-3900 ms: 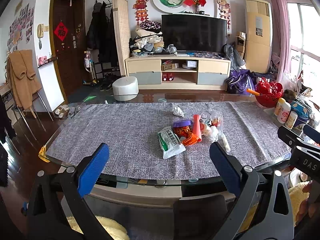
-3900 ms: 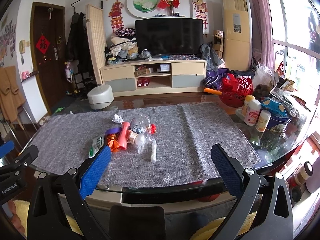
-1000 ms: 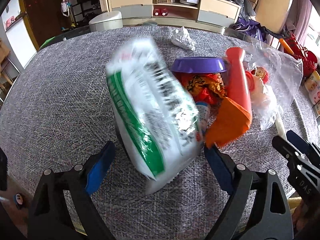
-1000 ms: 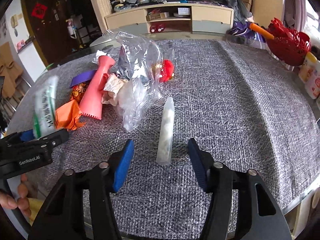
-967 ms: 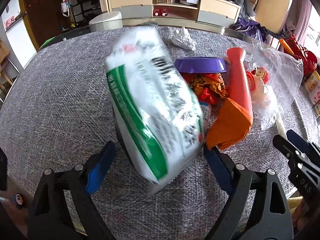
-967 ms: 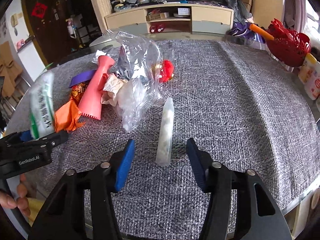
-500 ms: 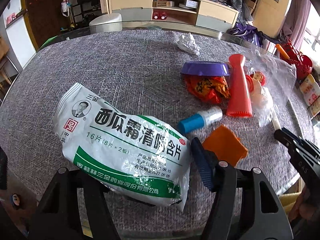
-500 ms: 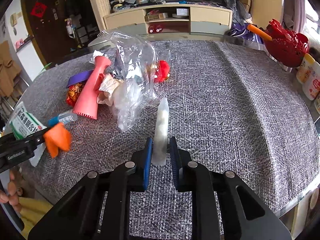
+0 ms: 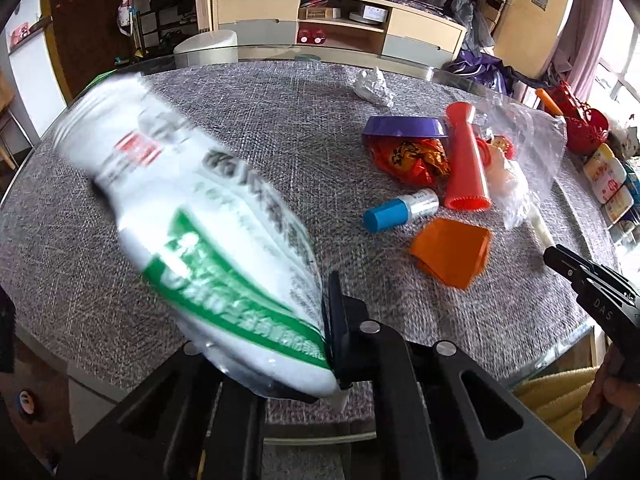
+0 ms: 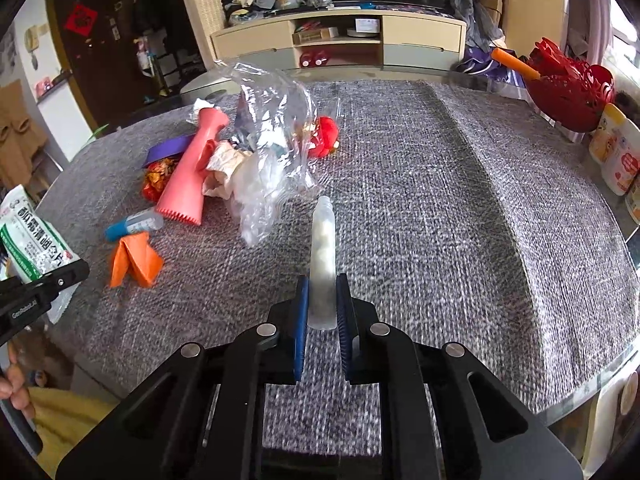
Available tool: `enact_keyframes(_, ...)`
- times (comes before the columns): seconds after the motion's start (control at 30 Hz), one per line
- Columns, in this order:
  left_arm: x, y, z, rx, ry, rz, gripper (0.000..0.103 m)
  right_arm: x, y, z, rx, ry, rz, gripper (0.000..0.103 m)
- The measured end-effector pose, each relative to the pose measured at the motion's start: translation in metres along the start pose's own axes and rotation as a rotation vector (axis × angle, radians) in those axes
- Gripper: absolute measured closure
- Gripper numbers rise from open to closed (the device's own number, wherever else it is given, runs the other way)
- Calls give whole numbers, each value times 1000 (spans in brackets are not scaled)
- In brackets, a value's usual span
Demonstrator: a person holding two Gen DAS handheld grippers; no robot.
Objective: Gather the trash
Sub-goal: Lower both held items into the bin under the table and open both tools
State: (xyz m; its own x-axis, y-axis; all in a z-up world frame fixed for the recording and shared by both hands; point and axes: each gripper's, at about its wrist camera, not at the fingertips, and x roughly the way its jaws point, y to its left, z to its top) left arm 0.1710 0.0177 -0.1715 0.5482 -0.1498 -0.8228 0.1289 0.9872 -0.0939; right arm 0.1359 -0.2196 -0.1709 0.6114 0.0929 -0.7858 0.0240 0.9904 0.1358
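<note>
Both jaws are closed on trash. Left gripper (image 9: pixel 326 344) pinches one lower corner of the big white-and-green printed foil pouch (image 9: pixel 208 224); it's motion-blurred and hangs up over the grey woven table mat (image 9: pixel 260 128). Thin edge grip on a large floppy bag, so I judge a swing could peel it free. Right gripper (image 10: pixel 322 300) clamps the base of the slim translucent white plastic tube (image 10: pixel 323 256), which sticks forward past the fingers, off the mat. The tube is smooth and round, so it may pivot or squirt out if I tilt.

Rest of the pile is on the mat: crumpled clear plastic bag (image 10: pixel 272 160), salmon-pink ribbed plastic cone (image 10: pixel 192 172), folded orange paper (image 10: pixel 134 260), small blue-capped vial (image 10: pixel 130 226). Tube tip could snag the bag on a low pass.
</note>
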Motion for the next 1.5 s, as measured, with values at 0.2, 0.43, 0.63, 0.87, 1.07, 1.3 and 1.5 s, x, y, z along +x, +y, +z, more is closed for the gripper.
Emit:
enact_keyframes(0.2, -29, -7, -6, 34, -47, -5, 99, -28, 0, -5, 1, -30, 7, 88)
enact_keyframes(0.43, -72, -30, -28, 83, -82, -46, 99, -75, 5, -18, -19, -82, 53, 88)
enact_keyframes(0.63, -100, -48, -59, 127, -93, -73, 99, -105, 9, -41, -31, -91, 84, 88)
enact_keyframes(0.87, -105, -59, -100, 139, -47, -103, 99, -114, 19, -79, -54, -36, 110, 88)
enact_keyframes(1.07, -95, -62, -138, 134, 20, -146, 99, -105, 24, -113, -56, 39, 143, 88)
enact_keyframes(1.3, -62, -64, -168, 108, 134, -180, 99, -79, 26, -139, -40, 138, 162, 88)
enact_keyframes(1.5, -34, -74, -187, 110, 219, -202, 99, -43, 22, -162, 13, 276, 192, 88)
